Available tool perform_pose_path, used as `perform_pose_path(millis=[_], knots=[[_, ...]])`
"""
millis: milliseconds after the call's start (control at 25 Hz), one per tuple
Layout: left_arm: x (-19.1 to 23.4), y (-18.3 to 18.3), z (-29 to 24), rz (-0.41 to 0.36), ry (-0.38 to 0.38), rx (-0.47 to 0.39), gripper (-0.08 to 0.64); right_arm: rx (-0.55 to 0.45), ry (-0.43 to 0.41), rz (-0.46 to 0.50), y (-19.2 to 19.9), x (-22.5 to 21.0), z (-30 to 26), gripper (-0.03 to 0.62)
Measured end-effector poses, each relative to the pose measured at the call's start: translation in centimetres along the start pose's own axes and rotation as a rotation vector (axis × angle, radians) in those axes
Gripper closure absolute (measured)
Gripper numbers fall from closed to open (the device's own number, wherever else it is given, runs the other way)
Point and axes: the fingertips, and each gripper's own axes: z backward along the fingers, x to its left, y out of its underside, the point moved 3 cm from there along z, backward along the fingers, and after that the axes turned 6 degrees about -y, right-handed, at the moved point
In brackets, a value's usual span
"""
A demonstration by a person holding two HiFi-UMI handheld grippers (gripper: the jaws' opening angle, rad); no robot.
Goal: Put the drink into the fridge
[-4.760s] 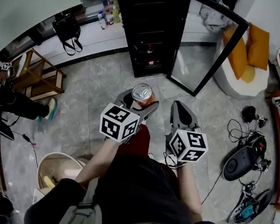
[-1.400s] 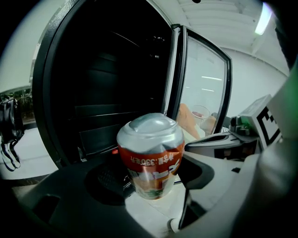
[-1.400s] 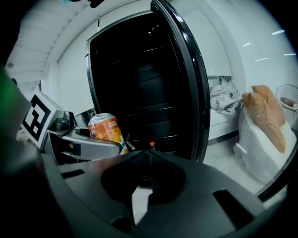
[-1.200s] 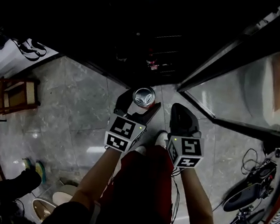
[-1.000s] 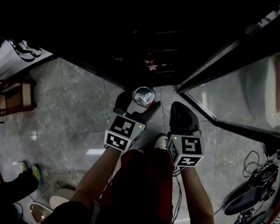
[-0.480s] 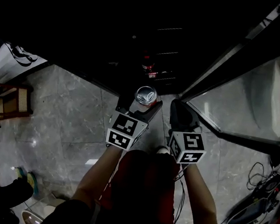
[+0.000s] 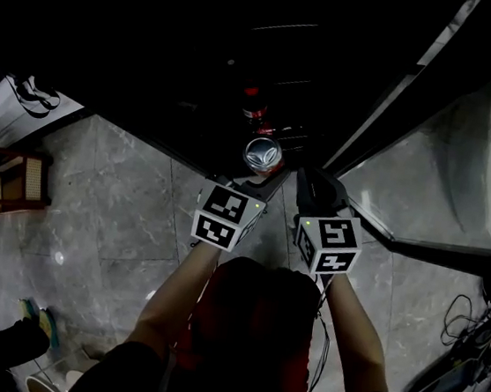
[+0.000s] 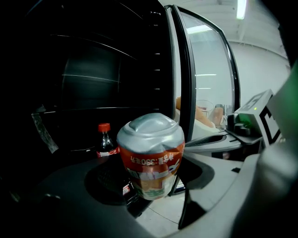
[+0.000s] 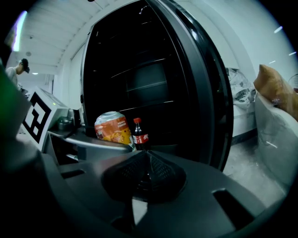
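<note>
Clamping drink can (image 8: 151, 153), left hand-held gripper (image 7: 253, 172), cola bottle (image 8: 104, 142) ahead inside fridge (image 8: 93, 83)

The drink can (image 8: 150, 155) is dull silver metal with a glossy orange printed wrap. Inside the glossy black fridge (image 8: 93, 88), behind it, stands a shiny plastic bottle (image 8: 105, 142). The fridge door (image 8: 205, 83) is smooth glass; the floor (image 7: 112, 201) before the fridge is polished grey stone tile.
</note>
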Motion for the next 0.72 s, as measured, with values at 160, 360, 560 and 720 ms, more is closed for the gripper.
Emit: perform_pose_path(millis=[160,360,560,720], knots=[[0.4,0.5,-1.7,-0.017,-0.007,-0.019,0.222,-0.027,-0.022,0.032,0.8,-0.5,-1.7,0.574],[0.7,1.0,-3.0,-0.046,-0.008,-0.029,0.222,-0.025,-0.014,0.044,1.4,-1.0,-2.5,0.574],[0.9,1.2,-4.0,-0.06,-0.017,-0.029,0.222,-0.019,-0.014,0.053,1.9,-1.3,-3.0,0.574],[1.1,1.5,-5.1,-0.071,-0.017,-0.023,0.222,-0.009,-0.003,0.035,2.6,-1.8,-3.4,0.574]])
